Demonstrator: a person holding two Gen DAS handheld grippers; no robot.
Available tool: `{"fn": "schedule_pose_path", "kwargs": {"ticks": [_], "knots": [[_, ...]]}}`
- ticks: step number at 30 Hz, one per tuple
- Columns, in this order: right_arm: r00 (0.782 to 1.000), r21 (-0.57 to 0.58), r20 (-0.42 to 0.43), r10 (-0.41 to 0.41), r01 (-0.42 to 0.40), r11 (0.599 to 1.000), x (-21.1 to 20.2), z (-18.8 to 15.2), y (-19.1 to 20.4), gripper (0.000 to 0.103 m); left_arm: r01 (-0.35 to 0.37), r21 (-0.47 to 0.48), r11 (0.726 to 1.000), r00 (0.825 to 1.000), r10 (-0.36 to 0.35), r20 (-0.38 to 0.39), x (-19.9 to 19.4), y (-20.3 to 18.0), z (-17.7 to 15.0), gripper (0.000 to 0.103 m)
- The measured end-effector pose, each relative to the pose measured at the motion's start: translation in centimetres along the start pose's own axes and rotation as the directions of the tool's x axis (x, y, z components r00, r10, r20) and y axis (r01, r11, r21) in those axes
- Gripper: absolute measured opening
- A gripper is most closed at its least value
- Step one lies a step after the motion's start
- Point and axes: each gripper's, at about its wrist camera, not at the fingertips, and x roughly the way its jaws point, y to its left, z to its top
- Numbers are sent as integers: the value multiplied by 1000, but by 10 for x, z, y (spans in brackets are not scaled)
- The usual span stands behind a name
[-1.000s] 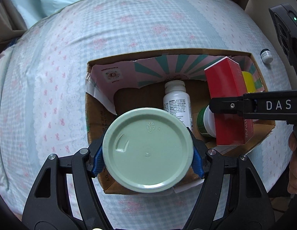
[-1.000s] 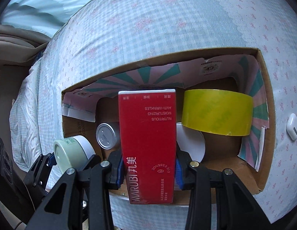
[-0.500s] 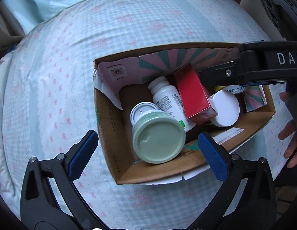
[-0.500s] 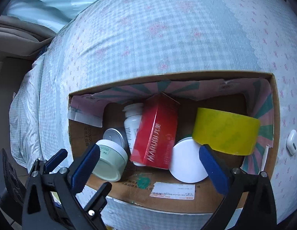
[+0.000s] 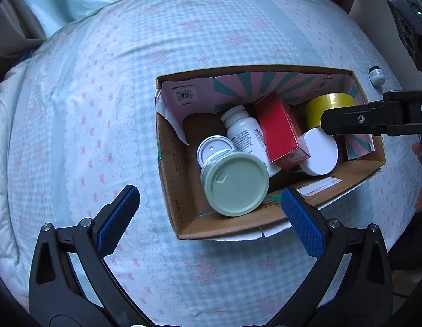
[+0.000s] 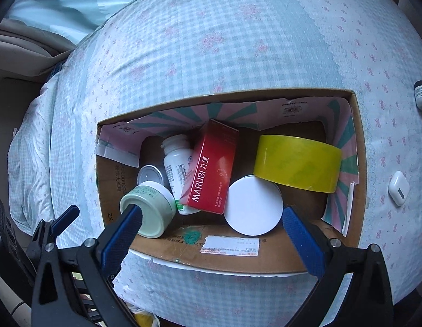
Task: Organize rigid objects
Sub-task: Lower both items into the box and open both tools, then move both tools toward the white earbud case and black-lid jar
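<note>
A bed (image 5: pixel 129 81) covered in pale blue checked fabric with small pink bows fills both views; a light blue pillow or cover lies at its far end, and beige furnishing shows at the left edge. On the bed sits an open cardboard box (image 6: pixel 238 256), its inner flaps printed with pink and teal rays.

Inside the box, a red carton (image 6: pixel 211 169) marked MARUBI lies tilted, its long axis running from the near floor up toward the far wall, resting against a white pill bottle (image 6: pixel 178 163) that lies on its side with its cap toward the far wall. A pale green jar (image 5: pixel 235 185) sits in the near left corner, tipped so its lid faces up and toward the left camera, partly over a silver can top (image 5: pixel 211 147). A round white lid (image 6: pixel 253 207) lies just right of the carton, touching a roll of yellow tape (image 6: pixel 298 163) that stands on edge against the right wall.

Outside the box, on the fabric to its right, lie a small dark-capped vial (image 6: pixel 421 95) and a white earbud case (image 6: pixel 399 188), well apart from each other.

The left tongs (image 5: pixel 208 215) are spread wide and hold nothing, above the near left corner of the box. The right tongs (image 6: pixel 211 231) are likewise wide open and empty, over the near wall.
</note>
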Motion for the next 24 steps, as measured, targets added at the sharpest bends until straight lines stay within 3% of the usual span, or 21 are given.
{"fn": "schedule_pose_path", "kwargs": {"ticks": [4,12,18,24], "knots": [[1000,-55,23,13,-12,998,-15,-5,0,103,-2,4,1000,1000,2,21,-12,-14,3,103],[991,-188,126,-47,70,980,-80,-17,-36,103,-4,-23,1000,997,5,82,-51,-75,17,103],[968,-227,221,-120,171,959,-152,-18,-101,103,-8,32,999,989,3,149,-84,-161,40,103],[945,-162,255,-205,251,954,-210,2,-189,103,5,109,994,983,-25,183,-89,-248,67,103]]}}
